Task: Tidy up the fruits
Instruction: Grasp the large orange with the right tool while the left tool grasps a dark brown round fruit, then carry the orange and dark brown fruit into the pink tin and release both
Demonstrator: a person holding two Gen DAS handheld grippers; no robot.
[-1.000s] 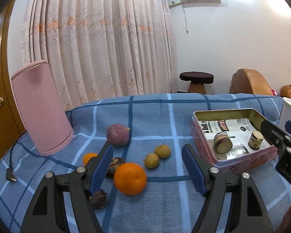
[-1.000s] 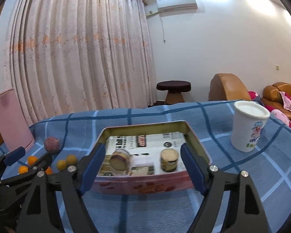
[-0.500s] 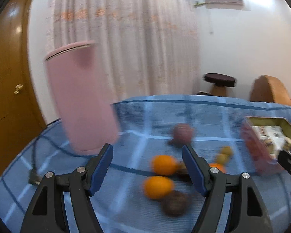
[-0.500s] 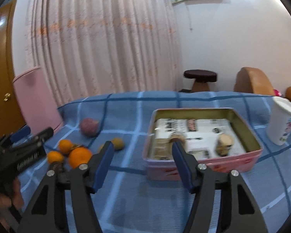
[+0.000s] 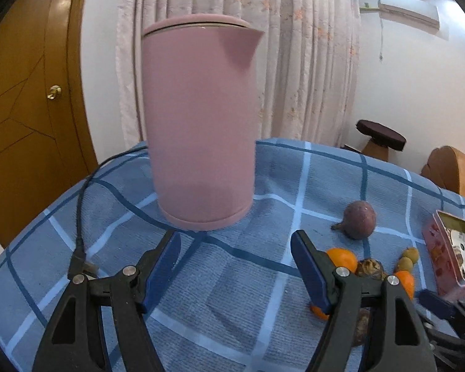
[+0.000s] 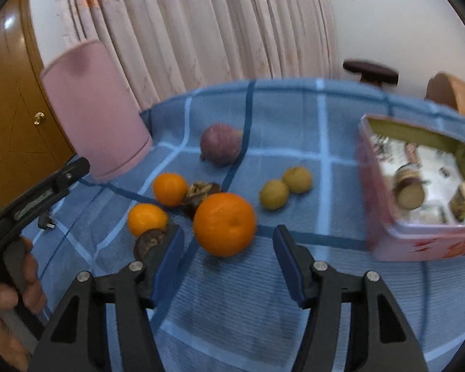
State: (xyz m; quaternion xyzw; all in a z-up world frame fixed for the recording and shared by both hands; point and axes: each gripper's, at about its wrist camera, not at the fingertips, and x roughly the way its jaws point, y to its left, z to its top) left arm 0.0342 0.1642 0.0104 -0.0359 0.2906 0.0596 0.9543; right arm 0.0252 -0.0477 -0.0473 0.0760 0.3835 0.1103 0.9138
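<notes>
A large orange (image 6: pixel 223 223) lies just beyond my open, empty right gripper (image 6: pixel 229 245). Around it lie two small oranges (image 6: pixel 170 188), two dark brown fruits (image 6: pixel 201 192), two small yellow-green fruits (image 6: pixel 274 194) and a purple fruit (image 6: pixel 220 148). The pink tin (image 6: pixel 418 238) stands at the right and holds two round items. My left gripper (image 5: pixel 235 254) is open and empty, facing the pink kettle (image 5: pixel 198 124). The purple fruit (image 5: pixel 358 220) and oranges (image 5: pixel 342 259) lie to its right.
The kettle's black cord and plug (image 5: pixel 80 260) lie on the blue checked cloth (image 5: pixel 226 303) at the left. A wooden door (image 5: pixel 21 108), curtains, a dark stool (image 5: pixel 381 131) and a tan chair (image 5: pixel 449 170) stand beyond the table.
My left gripper has swung left from the fruit to face the kettle. My right gripper has swung left from the tin to the fruit pile, close behind the large orange.
</notes>
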